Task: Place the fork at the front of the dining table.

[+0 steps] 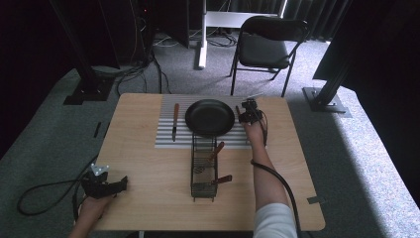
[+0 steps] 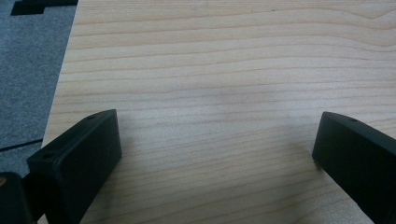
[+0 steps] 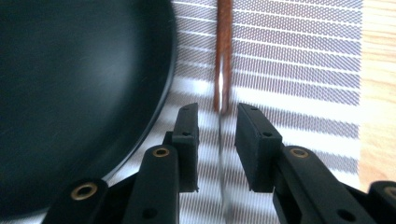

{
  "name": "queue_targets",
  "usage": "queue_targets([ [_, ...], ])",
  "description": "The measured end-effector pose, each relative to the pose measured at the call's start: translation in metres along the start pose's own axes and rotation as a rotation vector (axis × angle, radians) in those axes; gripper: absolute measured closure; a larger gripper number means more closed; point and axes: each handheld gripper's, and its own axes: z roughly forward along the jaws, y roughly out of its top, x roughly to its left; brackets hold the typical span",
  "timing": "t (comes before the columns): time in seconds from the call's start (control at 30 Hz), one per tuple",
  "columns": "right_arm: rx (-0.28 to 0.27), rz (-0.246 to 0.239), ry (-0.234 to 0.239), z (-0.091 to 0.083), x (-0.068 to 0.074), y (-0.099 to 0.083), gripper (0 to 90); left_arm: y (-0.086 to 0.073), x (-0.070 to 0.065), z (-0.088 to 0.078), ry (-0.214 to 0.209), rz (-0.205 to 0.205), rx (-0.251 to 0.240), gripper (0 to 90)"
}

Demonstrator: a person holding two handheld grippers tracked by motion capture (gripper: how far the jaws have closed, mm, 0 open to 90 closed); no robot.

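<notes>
Right gripper view puts your right hand-held gripper point(image 3: 217, 140) astride a knife point(image 3: 223, 70) on the striped mat point(image 3: 299, 70), jaws narrow but not yet touching it, near the counter's point(image 1: 148, 198) far right corner, just beside the black plate point(image 3: 70, 93); the thin blade runs between the pads, so closing there could let it slip or twist; a drift left would nudge the plate's rim; the blade tip is cut off below; your left hand-held gripper point(image 2: 215, 154) rests wide and empty at the near left edge.
</notes>
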Motion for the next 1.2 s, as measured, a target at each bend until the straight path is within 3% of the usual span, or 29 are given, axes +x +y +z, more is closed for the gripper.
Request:
queue_targets([
  [0.13,0.000,-0.041,0.013,-0.021,0.005,-0.020,76.6,0.000,-0.001,0.000,0.004,-0.004,0.001,1.0],
  [0.23,-0.002,-0.074,-0.002,-0.030,0.007,-0.039,77.0,0.000,-0.001,0.000,0.004,-0.003,0.001,1.0],
  [0.33,-0.016,-0.069,-0.029,-0.033,0.003,-0.050,76.8,0.000,-0.001,0.000,0.004,-0.004,0.001,1.0],
  [0.47,-0.012,-0.039,0.006,-0.030,-0.001,-0.052,78.3,0.000,-0.001,0.000,0.004,-0.004,0.001,1.0],
  [0.53,0.009,-0.053,-0.005,-0.025,0.000,-0.050,80.4,0.000,-0.001,0.000,0.004,-0.004,0.001,1.0],
  [0.8,0.033,0.004,-0.001,-0.014,-0.011,-0.047,85.4,0.000,-0.001,0.000,0.004,-0.004,0.001,1.0],
  [0.97,0.008,0.056,0.016,-0.019,-0.024,-0.051,78.8,0.000,-0.001,0.000,0.004,-0.004,0.001,1.0],
  [1.07,0.008,0.055,-0.007,-0.022,-0.027,-0.055,77.6,0.000,-0.001,0.000,0.004,-0.004,0.001,1.0],
  [1.2,-0.006,0.082,0.021,-0.025,-0.033,-0.060,73.6,0.000,-0.001,0.000,0.004,-0.004,0.001,1.0],
])
